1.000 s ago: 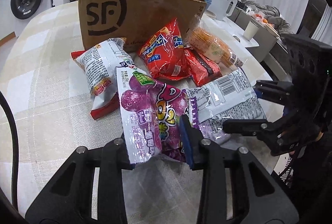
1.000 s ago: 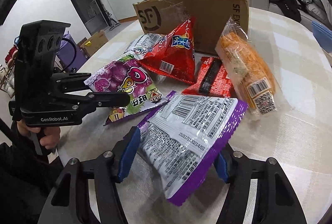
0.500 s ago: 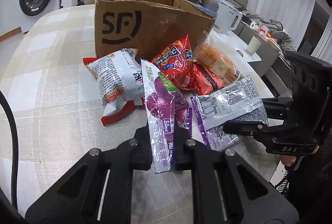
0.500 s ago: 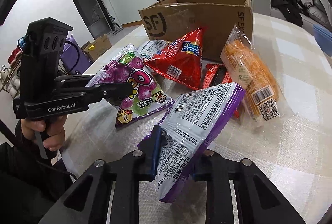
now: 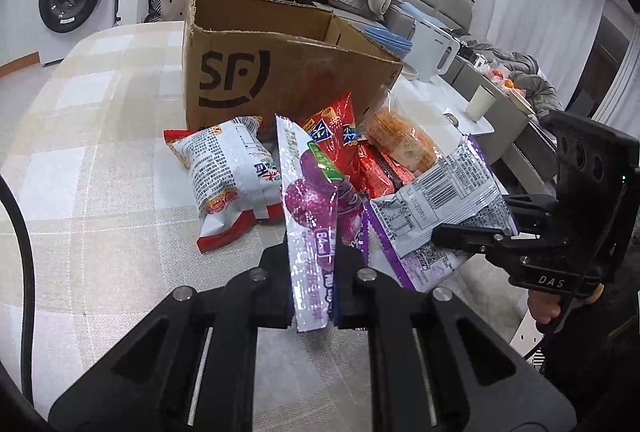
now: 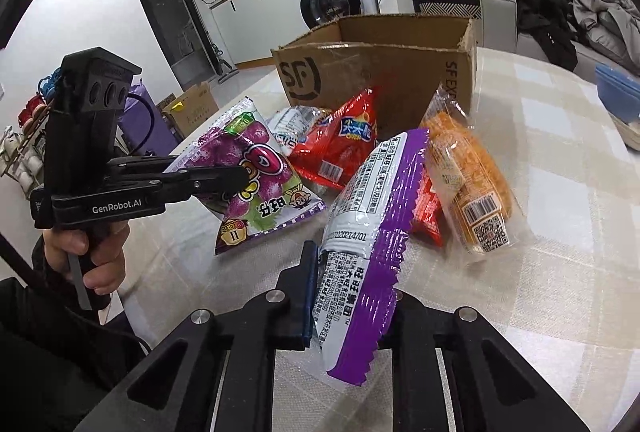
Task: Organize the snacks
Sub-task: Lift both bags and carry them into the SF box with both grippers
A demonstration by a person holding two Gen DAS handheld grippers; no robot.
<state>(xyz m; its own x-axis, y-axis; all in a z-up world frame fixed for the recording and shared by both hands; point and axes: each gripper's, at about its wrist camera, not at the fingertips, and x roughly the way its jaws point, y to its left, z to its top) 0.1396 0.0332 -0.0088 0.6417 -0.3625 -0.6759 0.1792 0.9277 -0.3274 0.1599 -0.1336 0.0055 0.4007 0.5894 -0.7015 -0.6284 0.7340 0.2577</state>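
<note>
At mid-frame, the cardboard box lies straight beyond both clenched claws: left claw grasping the grape bag, right claw the purple-edged bag.

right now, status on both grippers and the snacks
Left gripper shut on grape bag. Right gripper shut on purple bag. Box open behind; four packs loose before it.

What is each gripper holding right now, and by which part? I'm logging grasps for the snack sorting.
The left gripper pinches the purple grape candy bag by its bottom edge. The right gripper clamps the purple-and-white snack bag near its crimped end.
</note>
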